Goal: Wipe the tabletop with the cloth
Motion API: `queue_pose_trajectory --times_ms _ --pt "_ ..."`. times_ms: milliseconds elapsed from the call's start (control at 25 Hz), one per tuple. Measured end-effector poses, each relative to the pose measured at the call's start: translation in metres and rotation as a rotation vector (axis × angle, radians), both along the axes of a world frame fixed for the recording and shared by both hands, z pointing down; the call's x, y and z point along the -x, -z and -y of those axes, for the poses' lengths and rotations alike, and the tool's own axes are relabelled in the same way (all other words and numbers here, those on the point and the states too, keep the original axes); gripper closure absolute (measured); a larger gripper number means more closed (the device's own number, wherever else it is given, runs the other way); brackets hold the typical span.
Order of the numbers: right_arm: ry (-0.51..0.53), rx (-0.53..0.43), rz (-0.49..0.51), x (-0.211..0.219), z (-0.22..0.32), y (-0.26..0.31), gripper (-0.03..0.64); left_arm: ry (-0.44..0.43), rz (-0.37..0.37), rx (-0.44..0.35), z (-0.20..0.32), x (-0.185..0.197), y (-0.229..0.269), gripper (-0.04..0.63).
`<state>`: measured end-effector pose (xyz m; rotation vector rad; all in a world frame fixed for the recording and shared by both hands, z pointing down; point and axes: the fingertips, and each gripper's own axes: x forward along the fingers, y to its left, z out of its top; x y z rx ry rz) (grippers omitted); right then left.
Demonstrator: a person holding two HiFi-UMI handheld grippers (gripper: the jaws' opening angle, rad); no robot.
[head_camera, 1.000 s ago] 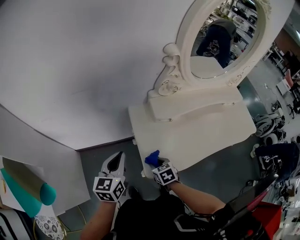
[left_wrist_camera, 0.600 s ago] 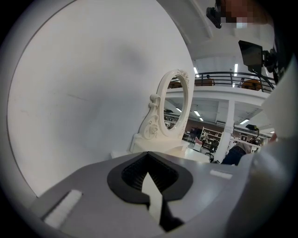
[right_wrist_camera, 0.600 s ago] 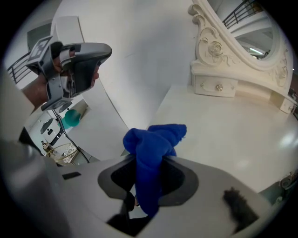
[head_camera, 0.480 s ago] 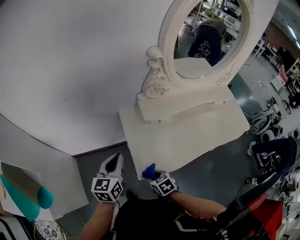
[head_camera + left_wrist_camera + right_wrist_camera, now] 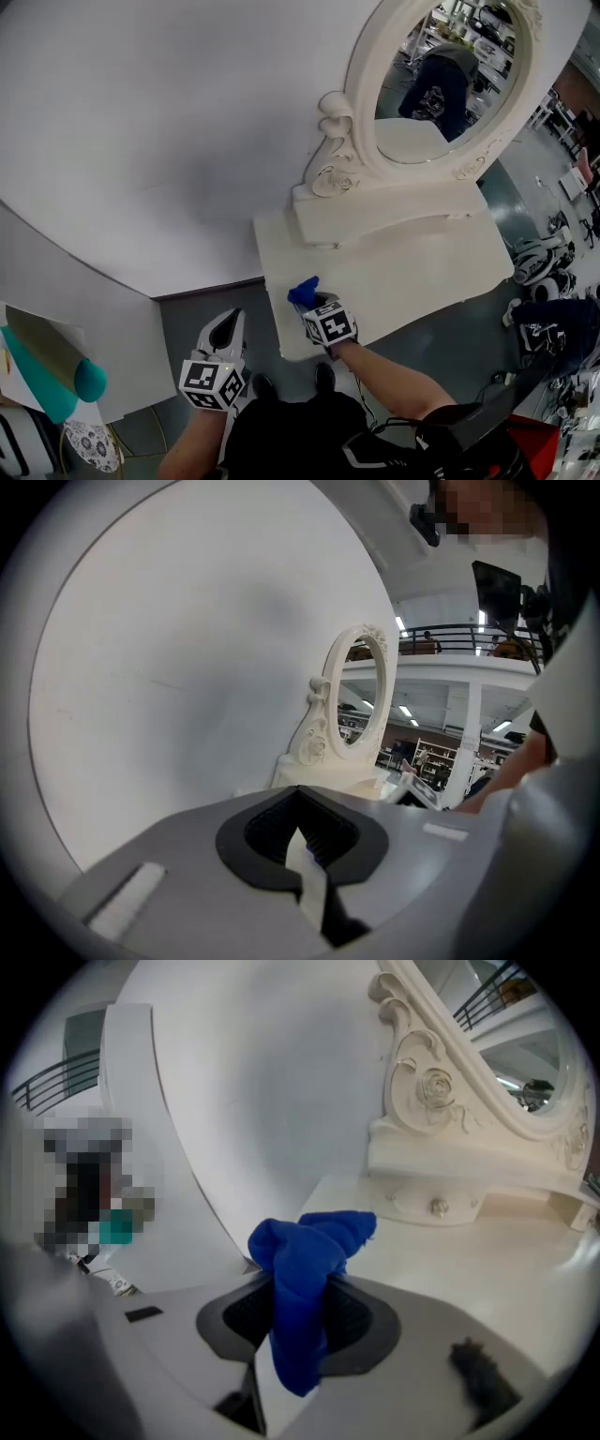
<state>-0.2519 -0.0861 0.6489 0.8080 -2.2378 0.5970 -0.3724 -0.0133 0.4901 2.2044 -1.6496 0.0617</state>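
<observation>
- Right claw clenched on the bunched blue cloth, above the white desk's near left corner.
- Left claw clenched on nothing, held off the desk's left edge.

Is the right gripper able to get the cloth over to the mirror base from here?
Probably yes. The right gripper, shut on the cloth, sits at the near left corner of the tabletop, and the surface between it and the mirror base shows nothing in the way.
</observation>
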Motion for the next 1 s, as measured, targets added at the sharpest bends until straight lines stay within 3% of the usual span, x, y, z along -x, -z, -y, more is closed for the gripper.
queue_pose_trajectory --times_ms 200,440,680,1000 --pt "-0.022 -0.061 -0.054 0.022 0.087 -0.007 0.488 0.031 0.027 0.029 -0.007 0.016 -0.004 0.587" --pt "-0.028 -0.054 -0.078 0.035 0.111 -0.030 0.488 0.088 0.041 0.080 -0.018 0.038 -0.016 0.586" --pt "-0.056 0.002 -0.077 0.014 0.076 -0.031 0.488 0.047 0.020 0.047 -0.006 0.026 -0.010 0.587" --pt "-0.070 0.084 -0.055 -0.037 -0.017 -0.030 0.488 -0.015 -0.011 0.020 0.001 -0.001 -0.001 0.588"
